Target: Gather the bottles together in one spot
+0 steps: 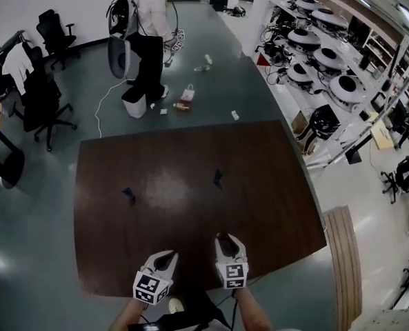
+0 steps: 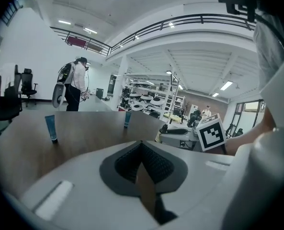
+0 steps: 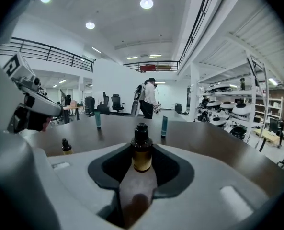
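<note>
Two blue tubes stand upright on the dark wooden table [image 1: 273,185], one left of the middle [image 1: 128,194] and one right of it [image 1: 217,178]; both also show as the left tube [image 2: 51,127] and the right tube [image 2: 127,118]. My right gripper [image 3: 142,150] is shut on a small amber bottle [image 3: 142,158] with a black cap, held upright above the table's near edge [image 1: 226,241]. A second small dropper bottle [image 3: 65,146] stands on the table to its left. My left gripper [image 2: 142,145] hovers beside it [image 1: 164,259], shut, with nothing between its pads.
A person [image 1: 147,33] stands on the floor beyond the table beside a white bin [image 1: 134,103]. Office chairs [image 1: 42,98] stand at the left. Shelves with round devices [image 1: 314,40] line the right. A curved wooden piece [image 1: 345,254] lies off the table's right edge.
</note>
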`<control>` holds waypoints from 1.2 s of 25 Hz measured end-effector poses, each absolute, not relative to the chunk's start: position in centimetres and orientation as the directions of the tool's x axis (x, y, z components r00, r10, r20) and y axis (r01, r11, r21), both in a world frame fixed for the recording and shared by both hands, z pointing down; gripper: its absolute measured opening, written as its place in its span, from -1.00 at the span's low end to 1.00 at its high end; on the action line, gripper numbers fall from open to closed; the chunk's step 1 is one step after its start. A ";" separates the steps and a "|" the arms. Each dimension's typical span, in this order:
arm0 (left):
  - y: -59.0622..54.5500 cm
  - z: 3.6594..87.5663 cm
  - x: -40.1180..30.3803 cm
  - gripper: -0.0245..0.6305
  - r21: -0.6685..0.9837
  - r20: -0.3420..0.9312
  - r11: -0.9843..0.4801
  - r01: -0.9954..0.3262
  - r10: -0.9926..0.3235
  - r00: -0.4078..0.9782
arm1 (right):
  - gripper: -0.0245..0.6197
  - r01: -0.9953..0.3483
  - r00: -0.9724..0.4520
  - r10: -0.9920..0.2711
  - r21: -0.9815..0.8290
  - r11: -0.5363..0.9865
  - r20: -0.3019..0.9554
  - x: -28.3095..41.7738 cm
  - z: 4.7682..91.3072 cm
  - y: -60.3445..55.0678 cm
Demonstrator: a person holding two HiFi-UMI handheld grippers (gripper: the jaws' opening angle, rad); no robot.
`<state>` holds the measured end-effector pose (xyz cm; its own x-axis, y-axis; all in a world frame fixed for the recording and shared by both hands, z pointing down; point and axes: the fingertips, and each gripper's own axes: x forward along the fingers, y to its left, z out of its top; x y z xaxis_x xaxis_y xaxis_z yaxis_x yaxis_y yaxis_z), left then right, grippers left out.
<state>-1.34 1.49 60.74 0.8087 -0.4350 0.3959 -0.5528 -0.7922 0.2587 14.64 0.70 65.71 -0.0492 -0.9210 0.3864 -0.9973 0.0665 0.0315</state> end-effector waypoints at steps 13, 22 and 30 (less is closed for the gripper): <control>2.4 61.0 -7.2 -0.92 0.245 0.421 -0.714 -0.656 -0.532 0.735 | -0.52 -0.965 -0.243 -0.882 -0.009 0.262 0.404 6.3 67.1 0.2; 3.3 61.2 -9.3 -0.93 0.249 0.428 -0.670 -0.700 -0.572 0.700 | -0.52 -0.917 -0.371 -0.822 -0.028 0.399 0.432 1.6 69.2 0.7; 3.5 61.9 -10.7 -0.92 0.249 0.428 -0.651 -0.717 -0.590 0.684 | -0.52 -0.899 -0.401 -0.806 -0.019 0.437 0.436 -0.4 70.7 0.4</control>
<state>-10.67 3.51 61.90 0.6841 -0.5903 0.4284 -0.7173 -0.6507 0.2489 -0.38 0.42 70.70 -0.4009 -0.8055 0.4363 -0.8991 0.4374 -0.0187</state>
